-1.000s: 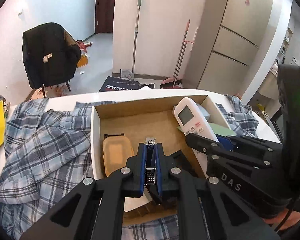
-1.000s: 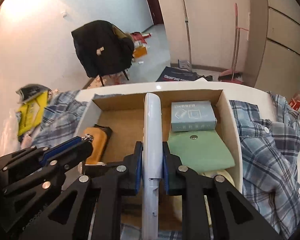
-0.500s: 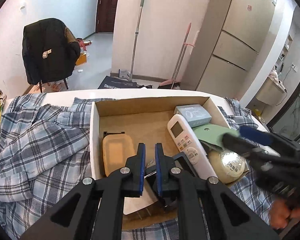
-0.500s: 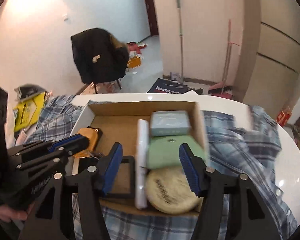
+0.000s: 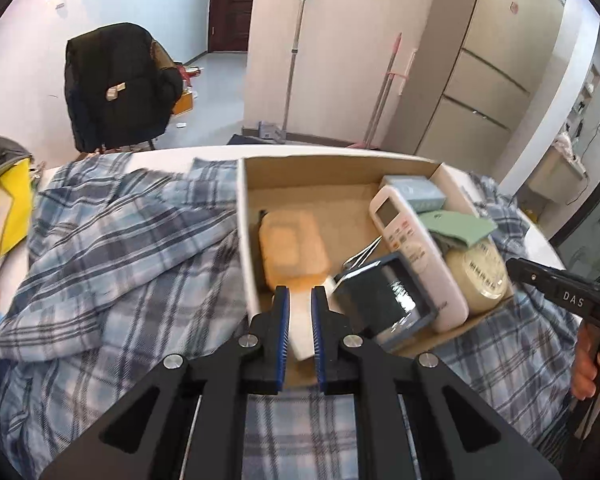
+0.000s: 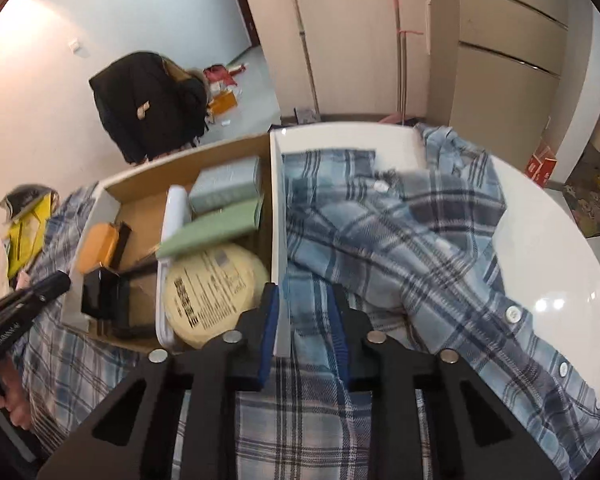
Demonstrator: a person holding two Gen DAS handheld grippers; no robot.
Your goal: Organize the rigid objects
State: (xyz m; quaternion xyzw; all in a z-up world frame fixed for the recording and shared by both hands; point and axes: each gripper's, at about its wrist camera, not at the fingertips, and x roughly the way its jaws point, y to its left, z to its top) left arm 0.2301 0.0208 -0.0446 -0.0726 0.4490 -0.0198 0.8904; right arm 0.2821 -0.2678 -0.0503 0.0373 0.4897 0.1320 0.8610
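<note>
A cardboard box [image 5: 320,168] stands on a plaid shirt on the white table. It holds a white remote [image 5: 412,248], an orange case [image 5: 292,248], a black-and-blue block [image 5: 384,304], metal clippers [image 5: 364,256], a pale blue box [image 5: 416,196], a green pouch [image 5: 456,226] and a round cream tin [image 5: 478,270]. My left gripper [image 5: 299,322] is open and empty at the box's near wall. My right gripper [image 6: 303,320] is open and empty, astride the box's right wall [image 6: 278,216]. The tin [image 6: 212,292] and remote [image 6: 174,216] also show in the right wrist view.
A blue plaid shirt [image 5: 112,264] covers the table on both sides of the box, and it shows in the right wrist view [image 6: 412,248]. A yellow bag [image 5: 0,216] lies at the far left. The white table's bare edge [image 6: 560,280] curves at right.
My left gripper let go of the clippers and my right gripper let go of the remote; both now lie in the box. Both grippers have drawn back, the right one moving right.
</note>
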